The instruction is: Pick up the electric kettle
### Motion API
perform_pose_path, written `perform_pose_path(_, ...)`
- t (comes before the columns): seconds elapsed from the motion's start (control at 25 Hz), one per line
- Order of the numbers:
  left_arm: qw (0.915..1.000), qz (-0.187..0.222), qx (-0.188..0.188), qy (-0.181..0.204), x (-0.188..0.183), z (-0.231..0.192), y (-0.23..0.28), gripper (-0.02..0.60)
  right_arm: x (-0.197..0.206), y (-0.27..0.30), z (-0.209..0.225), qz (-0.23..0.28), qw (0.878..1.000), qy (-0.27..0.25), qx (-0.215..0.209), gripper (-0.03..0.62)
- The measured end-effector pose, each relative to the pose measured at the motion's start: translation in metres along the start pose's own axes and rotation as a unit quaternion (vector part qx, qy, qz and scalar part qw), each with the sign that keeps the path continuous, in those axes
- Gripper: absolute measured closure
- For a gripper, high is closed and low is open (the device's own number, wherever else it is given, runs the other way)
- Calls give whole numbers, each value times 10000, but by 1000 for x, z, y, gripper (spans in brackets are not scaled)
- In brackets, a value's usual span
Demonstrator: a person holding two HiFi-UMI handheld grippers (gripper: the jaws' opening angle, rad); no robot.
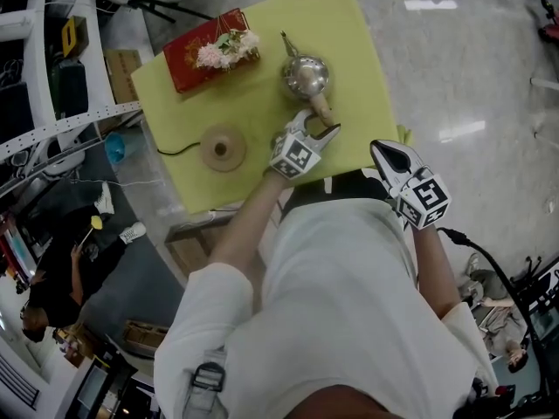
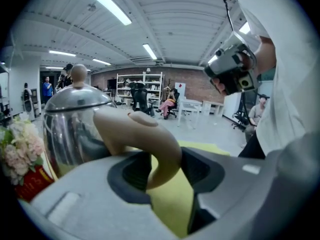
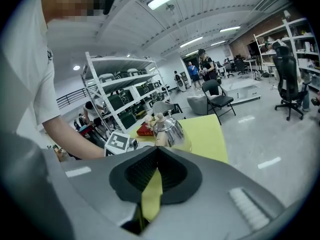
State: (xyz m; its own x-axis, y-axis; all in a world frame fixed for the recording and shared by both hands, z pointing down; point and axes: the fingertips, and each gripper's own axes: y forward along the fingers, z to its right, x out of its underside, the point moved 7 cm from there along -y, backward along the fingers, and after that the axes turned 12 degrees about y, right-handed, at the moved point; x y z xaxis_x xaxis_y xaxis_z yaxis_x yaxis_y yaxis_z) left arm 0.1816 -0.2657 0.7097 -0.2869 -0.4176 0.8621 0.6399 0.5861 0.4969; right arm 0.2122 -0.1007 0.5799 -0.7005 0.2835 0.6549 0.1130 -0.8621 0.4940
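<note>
Kettle handle partly behind left gripper

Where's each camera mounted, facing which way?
Head view: on the head, facing steeply down at the yellow table; torso, arms, left claw, right claw show.
Left gripper view: on left claw, along its jaws at the kettle handle; torso at right.
Right gripper view: on right claw, toward the kettle; left forearm shows.
Shared: all see the kettle.
</note>
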Motion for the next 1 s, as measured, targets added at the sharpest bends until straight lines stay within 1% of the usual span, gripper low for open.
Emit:
perform_pose_path(0.12,10000,-8,-68,-71,0,2,-12,399,0,-2,-8,31,10000,-72,-24,589)
perform_pose_path(0.28,9996,10,-268,-122,-7,2,-35,399,0,-7,-21,61,9999,-146,-43,589)
perform_pose_path(0.56,9979,202,-595,-165,-24,7,-77,400,-4,-6,-43,213,9993,-307,-75,589)
perform_pose_path(0.64,9969,288,-703,-214,-32,10,-90,419,-4,-7,-50,251,9990,-357,-74,589)
perform_pose_path(0.72,9957,360,-814,-252,-40,14,-105,451,-4,-8,-58,289,9987,-402,-75,589)
perform_pose_path(1.0,9900,689,-1176,-373,-65,22,-159,522,-7,-13,-78,480,9975,-513,-31,589)
